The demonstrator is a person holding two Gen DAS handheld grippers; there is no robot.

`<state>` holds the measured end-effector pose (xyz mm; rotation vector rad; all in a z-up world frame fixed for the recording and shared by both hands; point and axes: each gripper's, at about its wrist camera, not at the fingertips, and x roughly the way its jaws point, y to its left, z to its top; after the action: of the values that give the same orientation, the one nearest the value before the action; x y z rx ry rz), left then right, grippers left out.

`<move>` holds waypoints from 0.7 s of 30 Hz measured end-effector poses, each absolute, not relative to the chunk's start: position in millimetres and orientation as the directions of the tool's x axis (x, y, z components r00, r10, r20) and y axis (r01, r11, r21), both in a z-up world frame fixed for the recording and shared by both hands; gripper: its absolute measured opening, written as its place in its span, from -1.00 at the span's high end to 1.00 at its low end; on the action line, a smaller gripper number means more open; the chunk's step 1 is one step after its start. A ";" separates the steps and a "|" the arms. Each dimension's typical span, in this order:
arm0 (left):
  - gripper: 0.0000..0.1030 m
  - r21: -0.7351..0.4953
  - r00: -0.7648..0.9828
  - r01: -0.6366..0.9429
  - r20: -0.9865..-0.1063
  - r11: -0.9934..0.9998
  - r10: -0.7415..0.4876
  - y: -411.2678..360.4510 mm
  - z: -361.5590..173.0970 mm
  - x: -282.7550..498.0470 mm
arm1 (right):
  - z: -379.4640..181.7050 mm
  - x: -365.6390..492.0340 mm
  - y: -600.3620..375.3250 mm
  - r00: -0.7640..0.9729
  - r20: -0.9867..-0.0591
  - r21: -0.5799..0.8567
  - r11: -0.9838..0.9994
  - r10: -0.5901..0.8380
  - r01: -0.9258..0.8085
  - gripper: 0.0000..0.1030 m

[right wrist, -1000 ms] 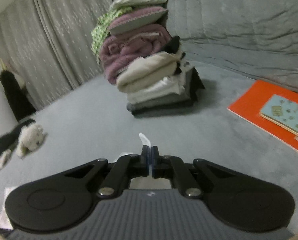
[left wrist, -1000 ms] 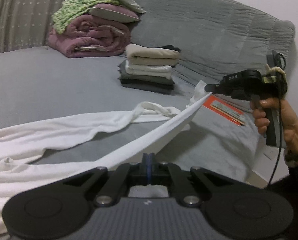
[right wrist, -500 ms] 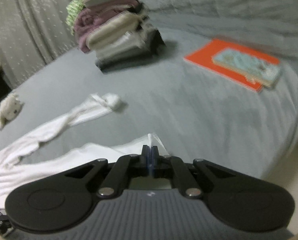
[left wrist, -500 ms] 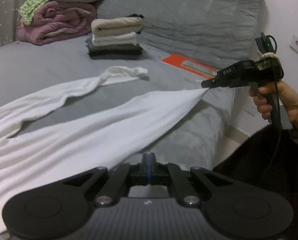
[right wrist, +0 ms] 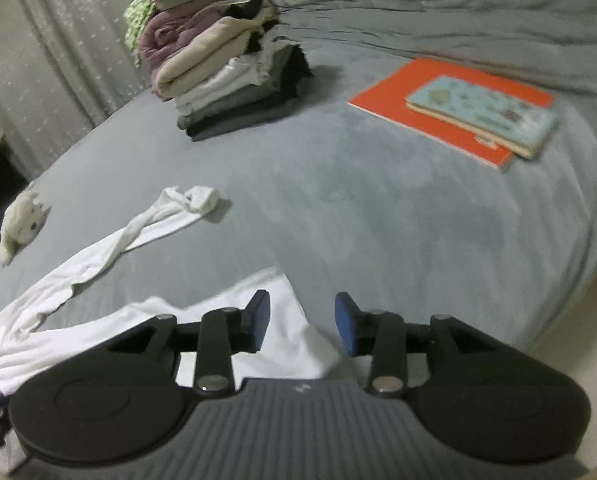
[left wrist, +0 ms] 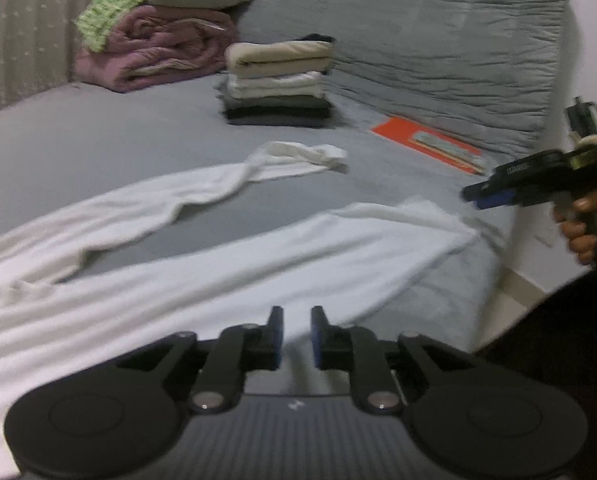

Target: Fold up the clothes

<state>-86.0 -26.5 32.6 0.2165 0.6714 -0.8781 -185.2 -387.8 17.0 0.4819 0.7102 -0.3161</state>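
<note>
Both grippers, left [left wrist: 297, 334] and right [right wrist: 302, 324], are opening, pads clear of the long white cotton garment [left wrist: 202, 276]. Its near end, at six o'clock, is hidden behind the left gripper's body.

A home bedroom – grey bed [left wrist: 98, 128], curtains [right wrist: 38, 60], folded laundry stack [left wrist: 278, 84], rolled quilt [left wrist: 158, 52]

Both hand-held grippers opening; white garment [left wrist: 226, 264] released, lowered onto bed.

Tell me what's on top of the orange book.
A smaller pale-blue patterned book lies on the orange book, overhanging its near edge. What it covers, and anything beneath the orange book, is hidden.
</note>
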 end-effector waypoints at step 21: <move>0.22 0.147 0.596 0.695 -0.666 0.704 -0.449 -70.0 3.1 -9.6 | -12.5 -152.9 -381.9 0.735 -0.677 0.204 0.952 -0.031 0.228 0.22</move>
<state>-9.6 -70.0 3.1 0.4184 0.6420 -0.6868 -152.9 -381.9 -12.5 0.2835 0.7334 -0.1447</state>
